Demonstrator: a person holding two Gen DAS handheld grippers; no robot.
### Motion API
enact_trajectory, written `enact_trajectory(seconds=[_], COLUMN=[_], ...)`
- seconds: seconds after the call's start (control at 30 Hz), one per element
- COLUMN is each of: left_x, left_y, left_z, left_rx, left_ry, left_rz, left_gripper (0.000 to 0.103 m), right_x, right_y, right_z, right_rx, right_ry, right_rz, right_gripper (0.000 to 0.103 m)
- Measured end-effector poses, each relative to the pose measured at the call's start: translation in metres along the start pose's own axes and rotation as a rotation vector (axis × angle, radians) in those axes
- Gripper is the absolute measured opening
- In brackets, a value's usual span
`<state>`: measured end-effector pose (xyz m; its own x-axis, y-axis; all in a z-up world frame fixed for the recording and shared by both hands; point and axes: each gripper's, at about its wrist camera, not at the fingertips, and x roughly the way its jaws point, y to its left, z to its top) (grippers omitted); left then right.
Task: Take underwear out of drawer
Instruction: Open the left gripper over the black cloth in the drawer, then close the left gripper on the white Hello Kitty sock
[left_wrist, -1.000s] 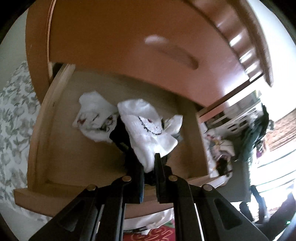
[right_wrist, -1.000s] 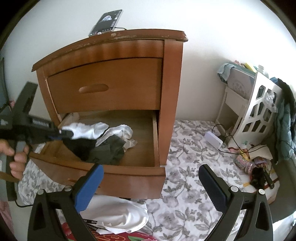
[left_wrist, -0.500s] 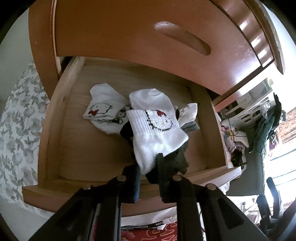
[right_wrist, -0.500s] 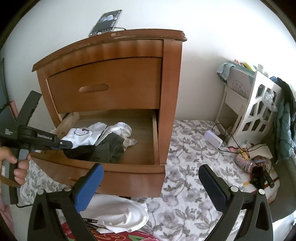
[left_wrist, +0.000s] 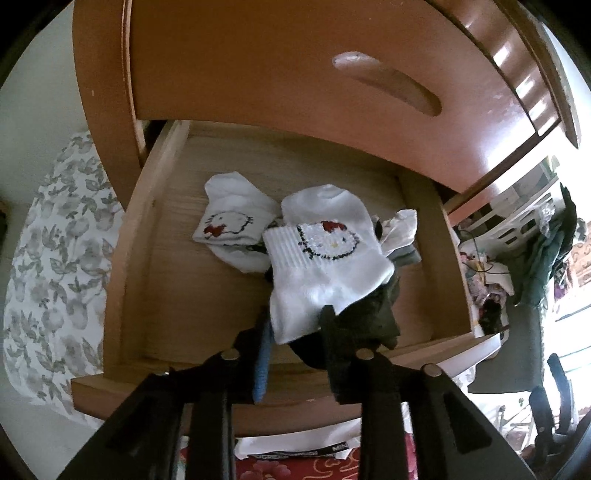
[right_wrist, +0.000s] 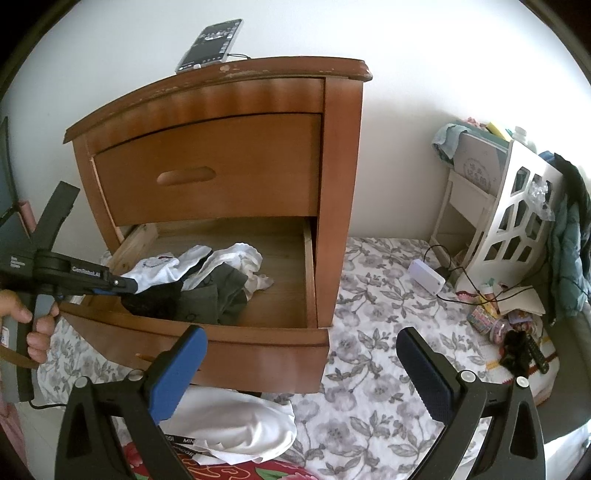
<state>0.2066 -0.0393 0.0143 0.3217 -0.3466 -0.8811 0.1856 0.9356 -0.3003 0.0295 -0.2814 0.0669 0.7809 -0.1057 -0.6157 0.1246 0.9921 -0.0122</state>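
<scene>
The lower drawer (right_wrist: 258, 343) of a wooden nightstand is pulled out. Inside lies a heap of clothes: a white cat-face sock (left_wrist: 325, 266) on top, a second one (left_wrist: 232, 225) to its left, dark grey-green underwear (left_wrist: 373, 317) and a black lacy piece (right_wrist: 155, 302) beneath. My left gripper (left_wrist: 295, 326) hangs over the drawer's front, its jaws opening, and the top sock's cuff lies loosely between them. In the right wrist view, the left gripper (right_wrist: 129, 286) reaches in from the left with a hand on its grip. My right gripper (right_wrist: 301, 354) stands open and holds nothing in front of the drawer.
The upper drawer (right_wrist: 207, 170) is closed, and a phone (right_wrist: 210, 46) lies on top of the nightstand. White cloth (right_wrist: 236, 421) lies on the floor below the drawer. To the right are a floral sheet (right_wrist: 369, 369), a white charger (right_wrist: 426, 275) with cables, and a white shelf (right_wrist: 517, 206).
The left jaws have parted from shut, and the white sock they held up has sunk flat onto the heap. The left gripper tilted slightly. The right gripper stayed put.
</scene>
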Motion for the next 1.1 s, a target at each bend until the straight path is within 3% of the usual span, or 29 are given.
enact_trajectory(seconds=[0.3, 0.63, 0.93, 1.0, 1.03, 1.1], left_x=[-0.007, 0.004, 0.022, 0.025, 0.026, 0.029], left_y=[-0.009, -0.039, -0.050, -0.049, -0.048, -0.045], left_z=[-0.004, 0.005, 0.016, 0.016, 0.017, 0.019], left_rx=[0.084, 0.186, 0.184, 0.183, 0.180, 0.167], left_ry=[-0.022, -0.034, -0.056, -0.058, -0.060, -0.063], left_rz=[0.060, 0.110, 0.116, 0.109, 0.106, 0.094], left_gripper=[0.044, 0.045, 0.045, 0.041, 0.032, 0.022], right_x=[0.000, 0.002, 0.013, 0.019, 0.022, 0.028], right_y=[0.000, 0.002, -0.002, -0.002, -0.002, -0.001], right_z=[0.000, 0.000, 0.002, 0.002, 0.003, 0.003], right_rx=[0.001, -0.002, 0.003, 0.002, 0.001, -0.002], right_ry=[0.001, 0.006, 0.012, 0.019, 0.023, 0.032], right_rz=[0.000, 0.007, -0.001, -0.003, -0.003, -0.002], right_gripper=[0.103, 0.103, 0.103, 0.103, 0.103, 0.103])
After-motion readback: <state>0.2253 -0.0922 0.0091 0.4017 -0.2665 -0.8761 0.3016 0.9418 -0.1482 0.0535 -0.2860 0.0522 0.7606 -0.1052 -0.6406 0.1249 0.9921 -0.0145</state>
